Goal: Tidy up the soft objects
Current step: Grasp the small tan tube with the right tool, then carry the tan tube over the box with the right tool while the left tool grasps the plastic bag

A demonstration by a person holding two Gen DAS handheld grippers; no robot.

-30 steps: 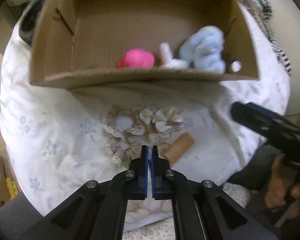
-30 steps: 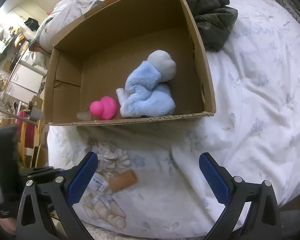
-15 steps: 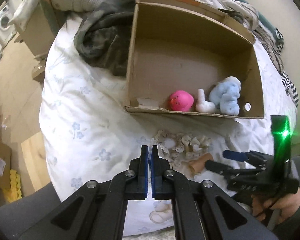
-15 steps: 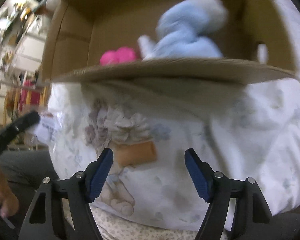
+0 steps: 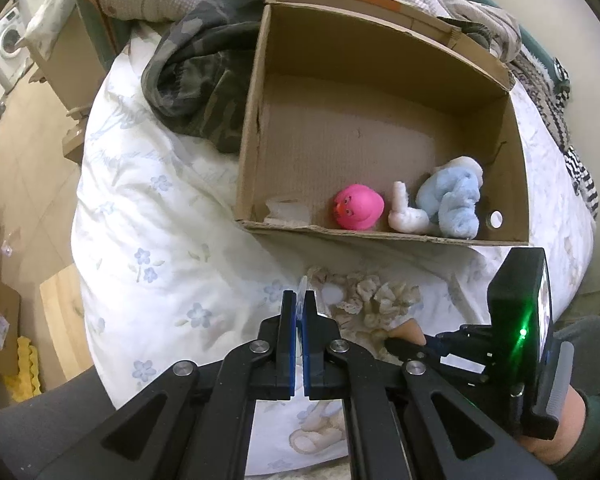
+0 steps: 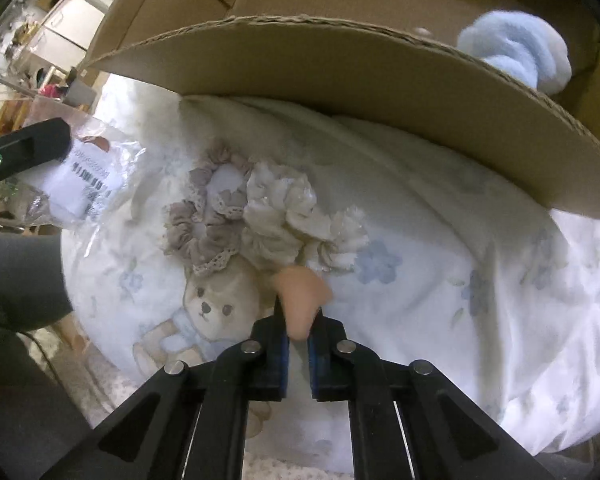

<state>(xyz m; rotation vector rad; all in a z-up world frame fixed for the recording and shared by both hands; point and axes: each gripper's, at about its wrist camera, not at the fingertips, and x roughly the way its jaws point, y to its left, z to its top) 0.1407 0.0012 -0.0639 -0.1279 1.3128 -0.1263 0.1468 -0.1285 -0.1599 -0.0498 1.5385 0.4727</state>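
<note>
The peach foam piece (image 6: 300, 300) is lying on the floral bedding (image 6: 440, 320) just beside the scrunchies (image 6: 260, 212), below the cardboard box (image 5: 256, 128), probably awaiting boxing. The right gripper (image 6: 298, 350) is pinching it, jaws nearly closed. The left gripper (image 5: 299, 312) is clamping a clear plastic bag (image 6: 88, 176), likely keeping it aside.

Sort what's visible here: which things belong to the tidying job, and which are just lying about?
Job:
cardboard box
pink duck
blue plush
scrunchies
peach foam piece, in right gripper
plastic bag, in left gripper

Lying about:
camouflage garment
floral duvet
</note>
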